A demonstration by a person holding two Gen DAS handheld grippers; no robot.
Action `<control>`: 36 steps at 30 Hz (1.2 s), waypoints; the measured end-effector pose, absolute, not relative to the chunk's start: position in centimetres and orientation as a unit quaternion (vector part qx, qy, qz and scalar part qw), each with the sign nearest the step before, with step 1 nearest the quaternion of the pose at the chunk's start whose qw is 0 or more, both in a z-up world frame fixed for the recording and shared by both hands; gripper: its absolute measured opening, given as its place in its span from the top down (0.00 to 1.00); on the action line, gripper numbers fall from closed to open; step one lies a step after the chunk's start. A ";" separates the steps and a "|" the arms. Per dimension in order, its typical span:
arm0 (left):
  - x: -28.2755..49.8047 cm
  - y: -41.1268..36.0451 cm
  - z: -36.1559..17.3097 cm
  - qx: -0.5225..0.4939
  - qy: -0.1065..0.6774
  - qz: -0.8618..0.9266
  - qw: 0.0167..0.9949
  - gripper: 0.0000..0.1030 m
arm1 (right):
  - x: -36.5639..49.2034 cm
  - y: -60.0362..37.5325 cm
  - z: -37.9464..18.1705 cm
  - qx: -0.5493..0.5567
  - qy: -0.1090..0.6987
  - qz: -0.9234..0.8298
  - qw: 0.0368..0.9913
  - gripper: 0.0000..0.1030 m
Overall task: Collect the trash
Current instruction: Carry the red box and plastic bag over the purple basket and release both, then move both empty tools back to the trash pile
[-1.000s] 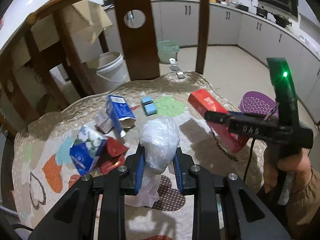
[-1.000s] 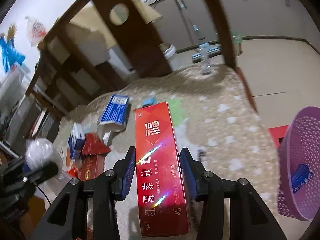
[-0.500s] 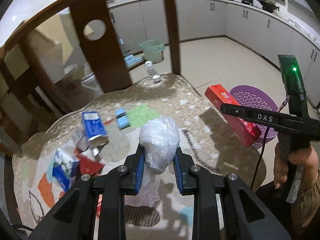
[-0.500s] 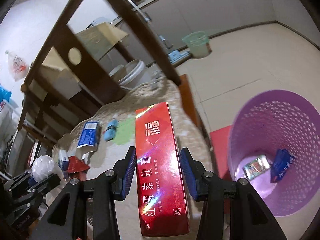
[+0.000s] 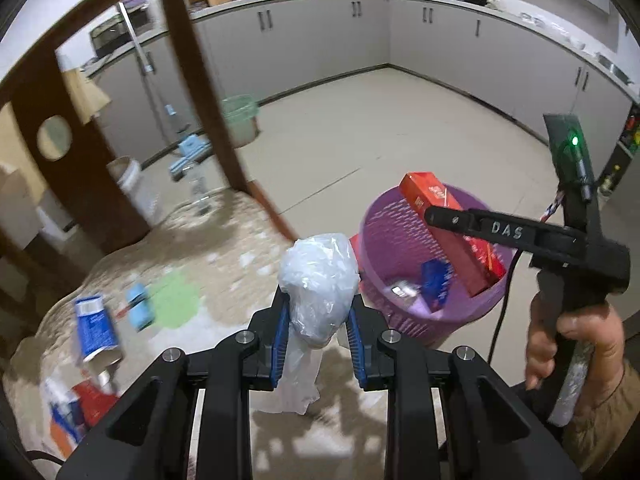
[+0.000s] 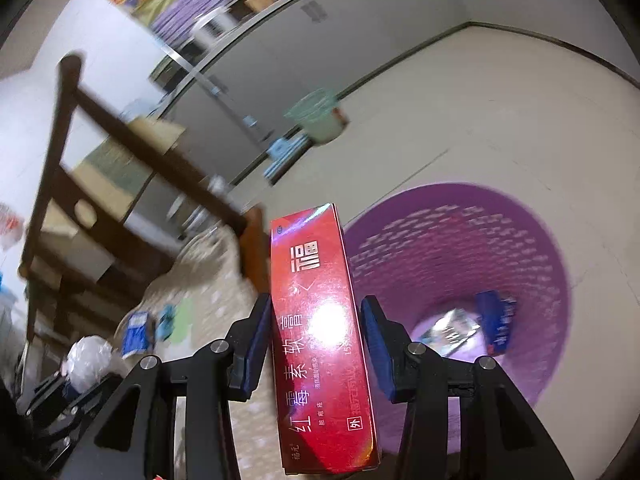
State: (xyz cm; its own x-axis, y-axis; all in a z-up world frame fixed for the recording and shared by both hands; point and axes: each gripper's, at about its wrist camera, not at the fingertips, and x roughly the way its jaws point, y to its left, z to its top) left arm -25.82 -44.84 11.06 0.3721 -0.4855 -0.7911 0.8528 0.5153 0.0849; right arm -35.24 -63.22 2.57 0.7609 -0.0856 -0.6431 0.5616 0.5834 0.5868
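Over the purple basket (image 5: pixel 376 248), right hand-held gripper (image 6: pixel 316 336) clamped on a long red box (image 6: pixel 316 320); blue pads press both long sides, box pointing forward along the fingers. From the left wrist view the same red box (image 5: pixel 452 232) hangs tilted above the basket mouth, its upper end past the far rim, the lower end inside the rim line. Right hand (image 5: pixel 572 344) wraps the gripper's handle; green light on its top.

Left hand-held gripper (image 5: pixel 318 320) clamped on a crumpled clear plastic bag (image 5: pixel 318 280); the bag bulges above the pads and a tail hangs below them. It sits over the edge of a patterned quilt (image 5: pixel 224 248), just beside the basket.

Basket stands on the pale floor (image 5: pixel 360 128) next to the quilted surface. Inside it: a blue packet (image 6: pixel 496 320) and a silvery wrapper (image 6: pixel 452 328) at the bottom.

On the quilt, further left: a blue-and-white carton (image 5: pixel 94 328) lying on its side, a small light-blue item (image 5: pixel 138 308), red and blue wrappers (image 5: pixel 80 400) near the lower-left edge, blurred.

Dark wooden chair frame (image 5: pixel 192 80) behind the quilt. Green bin (image 5: pixel 240 120) on the floor beyond, by grey cabinets.
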 end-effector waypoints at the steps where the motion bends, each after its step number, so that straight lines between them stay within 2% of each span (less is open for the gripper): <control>1: -25.8 -45.6 11.0 0.248 0.369 -0.429 0.786 0.76 | -35.7 -63.9 2.3 0.421 0.284 -0.203 0.837 0.53; 16: -25.2 -54.5 7.1 0.219 0.414 -0.469 0.748 0.75 | -37.7 -68.1 -0.2 0.455 0.290 -0.272 0.797 0.53; 17: -25.2 -54.6 6.9 0.219 0.414 -0.472 0.747 0.71 | -37.8 -68.2 -0.2 0.455 0.290 -0.272 0.797 0.52; 19: -25.2 -54.7 6.8 0.219 0.414 -0.475 0.745 0.55 | -37.8 -68.4 -0.3 0.459 0.290 -0.274 0.794 0.51; 20: -25.2 -54.6 6.8 0.217 0.411 -0.476 0.746 0.44 | -38.0 -68.6 -0.4 0.461 0.290 -0.276 0.792 0.50; 21: -25.4 -54.5 7.0 0.215 0.408 -0.476 0.749 0.39 | -38.1 -68.7 -0.4 0.461 0.290 -0.279 0.791 0.49; 25: -25.3 -53.5 7.5 0.210 0.403 -0.474 0.754 0.37 | -37.9 -68.7 0.1 0.455 0.281 -0.284 0.796 0.42; 36: -25.3 -46.7 9.0 0.186 0.411 -0.437 0.778 0.35 | -34.9 -66.3 1.9 0.416 0.281 -0.268 0.822 0.40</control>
